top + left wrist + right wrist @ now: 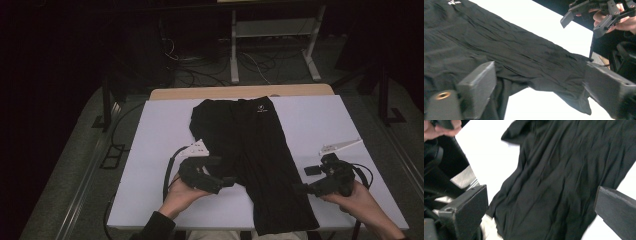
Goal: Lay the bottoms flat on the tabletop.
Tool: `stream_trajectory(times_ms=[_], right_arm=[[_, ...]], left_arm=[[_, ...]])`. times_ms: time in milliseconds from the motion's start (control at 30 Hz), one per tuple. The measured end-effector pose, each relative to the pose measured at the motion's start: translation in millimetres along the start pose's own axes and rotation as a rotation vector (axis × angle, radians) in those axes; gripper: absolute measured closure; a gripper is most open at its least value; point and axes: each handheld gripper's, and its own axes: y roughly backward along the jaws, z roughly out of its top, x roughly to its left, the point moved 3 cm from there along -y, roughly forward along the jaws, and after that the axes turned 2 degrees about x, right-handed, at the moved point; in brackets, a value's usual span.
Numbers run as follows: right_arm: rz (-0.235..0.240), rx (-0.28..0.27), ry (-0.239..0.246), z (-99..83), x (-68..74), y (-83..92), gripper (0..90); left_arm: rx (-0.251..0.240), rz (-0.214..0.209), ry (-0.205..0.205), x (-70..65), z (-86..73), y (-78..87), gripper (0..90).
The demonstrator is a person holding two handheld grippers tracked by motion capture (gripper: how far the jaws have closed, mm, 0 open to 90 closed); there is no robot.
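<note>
A black garment (250, 145) lies flat on the white table (160, 130), its waistband with a small white logo at the far end and its lower hem hanging over the near edge. My left gripper (222, 171) hovers at the garment's left edge, jaws open and empty. In the left gripper view the garment (511, 50) stretches beyond the open left gripper (541, 92), and the right gripper (584, 23) shows at the top right. My right gripper (306, 180) is open beside the garment's right edge. Its own view looks down past the right gripper (541, 212) onto the cloth (564, 175).
A wooden strip (240, 92) runs along the table's far edge. Behind it stand a white metal frame (235, 45) and loose cables on the dark floor. Bare white tabletop lies on both sides of the garment. A hand (441, 127) shows in the right gripper view's top left corner.
</note>
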Motion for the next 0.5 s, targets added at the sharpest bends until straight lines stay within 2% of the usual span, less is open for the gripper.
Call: stream_trajectory(times_ms=[100, 167, 200, 500], right_arm=[[-0.001, -0.061, 0.040, 12.7, 4.1, -0.8, 0.0], [0.003, -0.068, 0.044, 15.8, 5.2, -1.6, 0.0], [0.008, -0.078, 0.055, 24.9, 8.7, -5.7, 0.0], [0.019, -0.058, 0.113, 51.8, 24.6, -36.4, 0.0]], left_arm=[[-0.014, 0.018, 0.015, 6.5, 1.4, 3.4, 0.0], [-0.020, 0.024, 0.021, 9.3, 1.7, 4.3, 0.0], [-0.039, 0.039, 0.038, 15.0, 2.8, 5.6, 0.0], [-0.076, 0.099, 0.049, 29.2, 10.0, 7.0, 0.0]])
